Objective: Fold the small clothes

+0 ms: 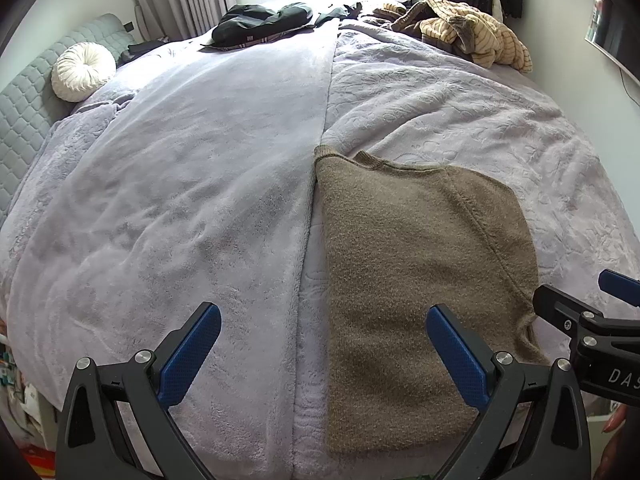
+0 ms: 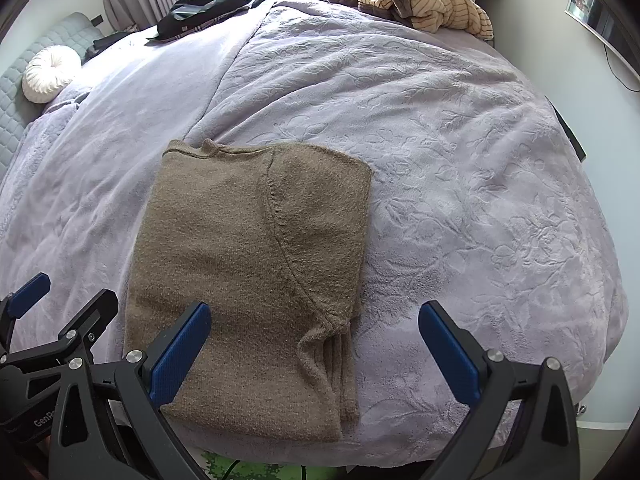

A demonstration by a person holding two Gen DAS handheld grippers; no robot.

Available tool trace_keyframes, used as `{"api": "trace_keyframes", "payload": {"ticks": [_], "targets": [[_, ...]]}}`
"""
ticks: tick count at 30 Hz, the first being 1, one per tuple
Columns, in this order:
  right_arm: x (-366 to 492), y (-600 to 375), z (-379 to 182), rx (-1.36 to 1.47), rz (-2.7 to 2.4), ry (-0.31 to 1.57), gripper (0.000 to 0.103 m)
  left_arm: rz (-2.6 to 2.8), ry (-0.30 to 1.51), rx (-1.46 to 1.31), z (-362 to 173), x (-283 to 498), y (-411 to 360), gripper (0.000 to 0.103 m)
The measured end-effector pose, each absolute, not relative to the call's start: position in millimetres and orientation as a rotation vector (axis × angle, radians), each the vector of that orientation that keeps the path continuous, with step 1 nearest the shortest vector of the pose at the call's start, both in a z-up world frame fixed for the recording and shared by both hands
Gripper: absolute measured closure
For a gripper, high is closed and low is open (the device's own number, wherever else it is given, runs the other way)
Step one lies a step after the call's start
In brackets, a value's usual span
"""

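A folded brown sweater lies on a lilac blanket-covered bed, with two empty grippers spread wide above its near edge.

Left wrist view: the left gripper (image 1: 323, 354) is wide open, holding nothing; the sweater (image 1: 416, 280) lies flat just ahead, toward its right finger. Right wrist view: the right gripper (image 2: 314, 350) is also wide open and empty, the sweater (image 2: 256, 276) below its left finger; a pile of clothes (image 2: 424, 0) sits at the far edge of the bed (image 2: 480, 152).

one folded brown sweater (image 2: 256, 264); one round white cushion (image 1: 83, 71); two grippers, left (image 1: 324, 356), right (image 2: 316, 356)
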State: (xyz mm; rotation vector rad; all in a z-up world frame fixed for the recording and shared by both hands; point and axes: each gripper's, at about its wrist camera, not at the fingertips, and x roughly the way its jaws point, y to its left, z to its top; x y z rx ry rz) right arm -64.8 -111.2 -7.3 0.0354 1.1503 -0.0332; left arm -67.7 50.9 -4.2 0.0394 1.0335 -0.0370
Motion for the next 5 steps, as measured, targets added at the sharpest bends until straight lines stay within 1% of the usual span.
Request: {"api": "trace_keyframes", "payload": {"ticks": [5], "targets": [[-65.2, -110.7, -9.0, 0.039, -0.039, 1.152, 0.0, -0.043, 1.017, 0.054, -2.9, -67.8, 49.2, 0.0]]}}
